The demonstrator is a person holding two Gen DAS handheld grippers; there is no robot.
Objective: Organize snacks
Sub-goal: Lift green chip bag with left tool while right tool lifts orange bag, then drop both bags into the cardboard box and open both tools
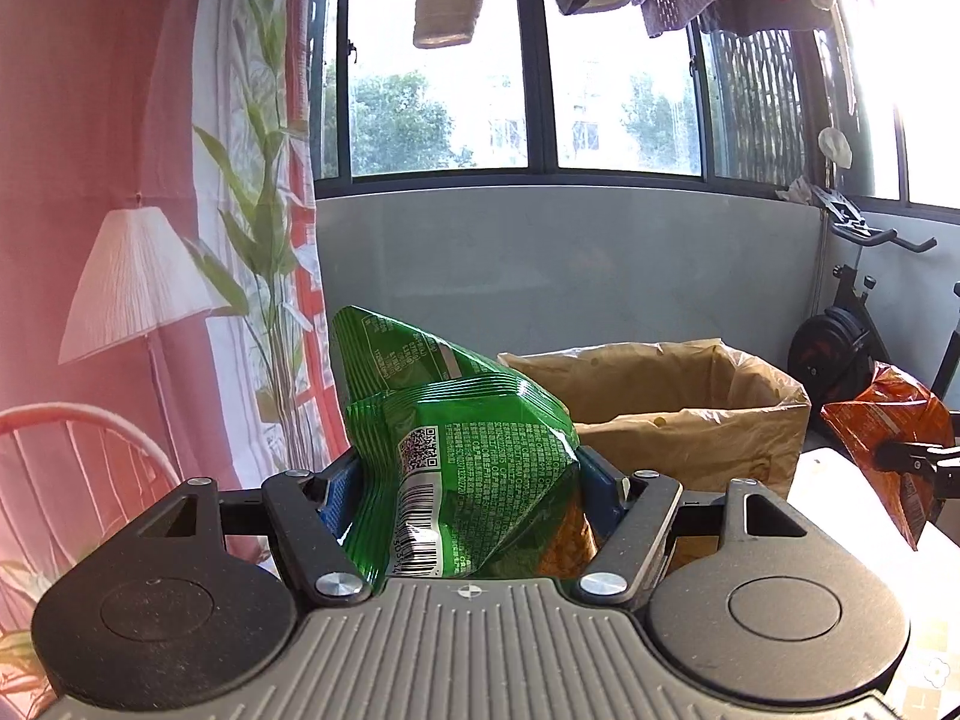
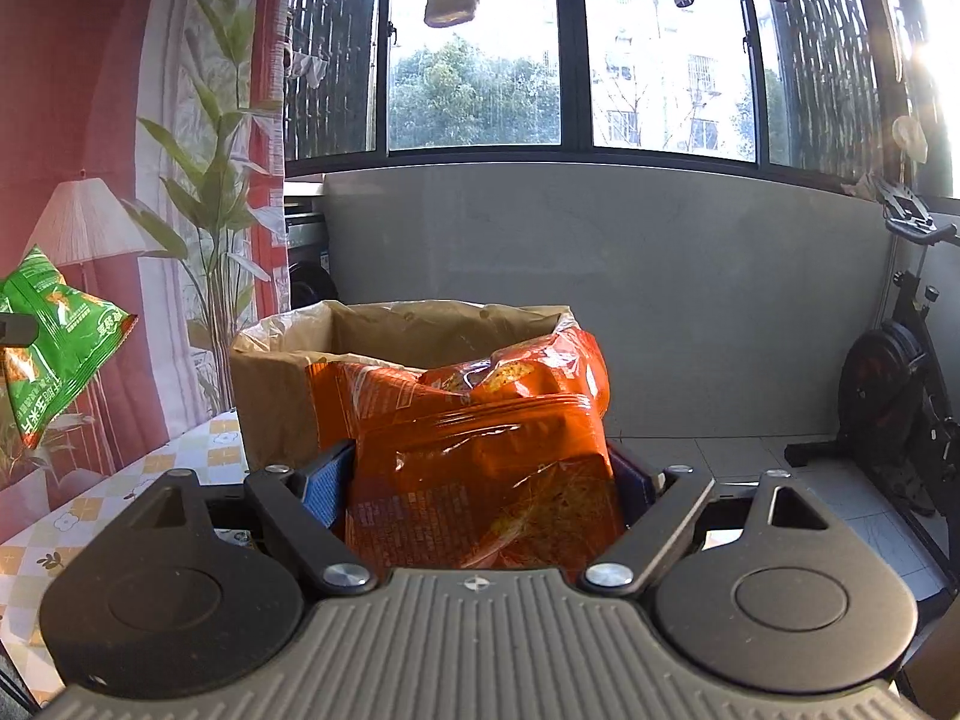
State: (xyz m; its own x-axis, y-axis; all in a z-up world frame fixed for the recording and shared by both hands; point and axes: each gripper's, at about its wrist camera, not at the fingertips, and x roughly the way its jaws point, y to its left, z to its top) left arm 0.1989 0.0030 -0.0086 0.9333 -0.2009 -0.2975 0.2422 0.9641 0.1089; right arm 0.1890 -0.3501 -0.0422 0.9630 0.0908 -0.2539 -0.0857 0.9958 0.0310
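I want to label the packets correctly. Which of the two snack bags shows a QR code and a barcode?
The green snack bag, held in the left gripper. The orange snack bag in the right gripper shows neither.

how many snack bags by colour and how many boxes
green snack bag: 1, held in the left gripper
orange snack bag: 1, held in the right gripper
cardboard box: 1
total: 3

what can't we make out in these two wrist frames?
- Box inside: both views, its walls and the held bags block it.
- Left gripper fingertips: left view, green bag covers them.
- Right gripper fingertips: right view, orange bag covers them.
- Bag print: too small to read.
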